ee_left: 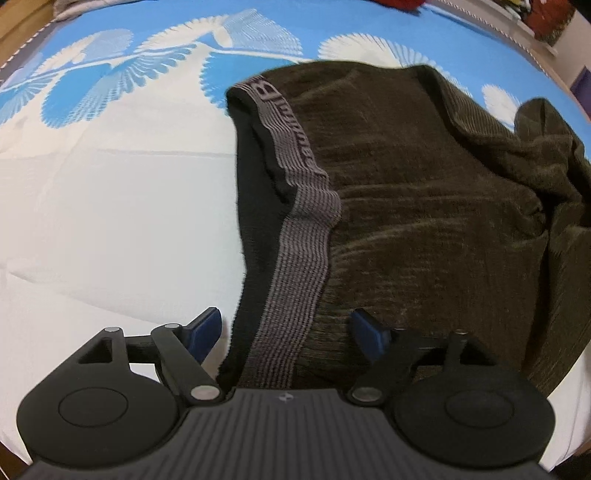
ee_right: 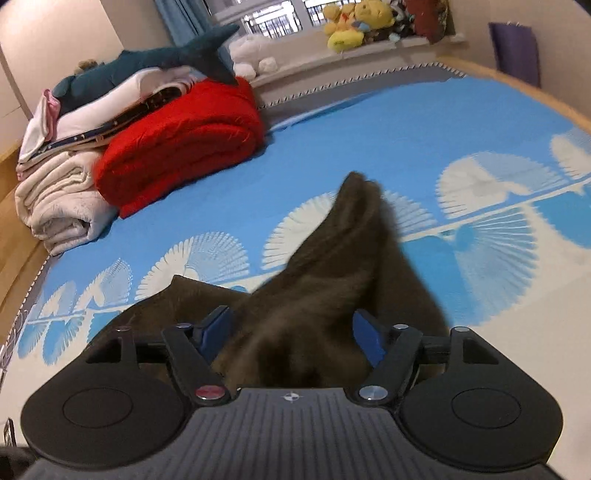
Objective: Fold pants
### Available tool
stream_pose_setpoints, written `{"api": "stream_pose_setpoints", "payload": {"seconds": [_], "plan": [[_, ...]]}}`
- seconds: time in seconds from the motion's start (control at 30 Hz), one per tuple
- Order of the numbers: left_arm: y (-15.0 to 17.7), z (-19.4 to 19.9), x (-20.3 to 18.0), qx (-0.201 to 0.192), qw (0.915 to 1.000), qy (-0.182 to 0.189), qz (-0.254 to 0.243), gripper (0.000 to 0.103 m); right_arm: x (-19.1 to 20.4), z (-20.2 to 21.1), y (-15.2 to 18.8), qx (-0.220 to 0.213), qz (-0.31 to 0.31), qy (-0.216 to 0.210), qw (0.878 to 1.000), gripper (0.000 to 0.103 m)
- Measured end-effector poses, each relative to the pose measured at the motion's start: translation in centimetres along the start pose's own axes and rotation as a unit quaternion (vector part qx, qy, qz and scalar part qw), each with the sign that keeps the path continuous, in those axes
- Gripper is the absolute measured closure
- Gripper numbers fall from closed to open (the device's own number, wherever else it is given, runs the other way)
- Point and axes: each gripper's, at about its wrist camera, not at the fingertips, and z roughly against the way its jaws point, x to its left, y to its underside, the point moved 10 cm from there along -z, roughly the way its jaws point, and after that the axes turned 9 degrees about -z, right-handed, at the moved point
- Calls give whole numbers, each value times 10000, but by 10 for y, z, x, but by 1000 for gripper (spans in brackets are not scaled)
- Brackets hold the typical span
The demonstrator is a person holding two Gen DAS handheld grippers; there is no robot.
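Ahead of me a bed sheet point(ee_right: 369, 147) in blue with white fan shapes fills the view. At its far left sit a rolled red blanket point(ee_right: 184, 147), folded pale bedding point(ee_right: 59, 199) and a plush shark point(ee_right: 147, 59). Yellow soft toys point(ee_right: 354, 22) line the sill under a window point(ee_right: 269, 18), beside a blue curtain point(ee_right: 181, 18).

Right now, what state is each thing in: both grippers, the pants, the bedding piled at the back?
Left gripper: open, straddling the waistband.
Right gripper: open, dark fabric bunched between its fingers.
Pants: partly folded, rumpled, on the bed sheet.
Waistband: turned outward, exposed.
Red blanket: folded.
White blanket: folded, stacked.
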Motion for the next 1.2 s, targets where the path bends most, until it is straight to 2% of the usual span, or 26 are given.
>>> {"api": "stream_pose_setpoints", "payload": {"seconds": [0.03,0.13,0.23,0.27,0.3,0.33,0.37,0.4,0.43,0.53,0.57,0.67,0.73,0.77,0.83,0.9,0.93,1.0,1.03,1.1,1.13,1.17,1.2], "plan": [[0,-3,-3,36,10000,-14,-60,21,4,-10,1,72,9,95,9999,27],[-2,-10,-10,100,9996,-55,-239,21,2,-45,5,256,280,898,9952,27],[-3,-16,-15,140,9987,-162,-472,21,-10,-59,5,154,719,1761,9816,29],[-3,-18,-15,140,9984,-177,-520,23,-13,-60,4,121,773,1895,9787,40],[-4,-19,-16,132,9982,-185,-548,31,-15,-61,3,110,739,1884,9792,50],[-4,-19,-15,128,9980,-228,-579,35,-18,-58,3,117,658,1794,9815,72],[-4,-19,-12,96,9975,-334,-622,46,-20,-56,2,127,560,1674,9842,84],[-4,-19,-10,66,9970,-394,-658,53,-23,-50,-1,65,504,1579,9861,90],[-4,-18,-9,42,9972,-351,-659,56,-21,-45,-4,-5,475,1452,9883,94],[-5,-10,-5,-96,9980,-263,-559,77,-18,-3,-24,-453,108,727,9963,96],[-6,-6,-1,-157,9981,-328,-502,89,-19,18,-34,-734,-63,499,9960,96],[-7,7,7,-370,9989,-203,-220,92,-30,91,-59,-1616,-334,81,9863,103],[-5,13,7,-428,9987,-124,-240,92,-51,139,-65,-2081,-206,186,9777,103],[-2,13,7,-388,9988,-114,-271,92,-69,150,-63,-1986,-213,424,9789,103],[5,14,7,-302,9989,-143,-321,91,-115,142,-32,-1087,-421,726,9905,103],[3,16,5,-290,9990,-173,-308,90,-153,132,3,-441,-455,1228,9904,103],[4,18,5,-290,9991,-191,-263,90,-158,133,9,-410,-298,1350,9895,100],[5,19,3,-291,9992,-202,-203,81,-153,137,14,-490,-43,1255,9909,99],[4,19,2,-301,9992,-193,-184,77,-148,138,15,-509,-21,1169,9918,96],[3,17,0,-311,9991,-199,-199,66,-136,135,15,-519,-9,961,9940,78],[2,16,-2,-307,9991,-212,-224,64,-130,132,10,-584,-15,895,9943,61],[1,15,-3,-300,9990,-238,-231,62,-122,129,6,-675,-36,828,9943,51],[0,13,-2,-281,9990,-262,-218,59,-117,127,2,-741,-68,746,9944,48]]}}
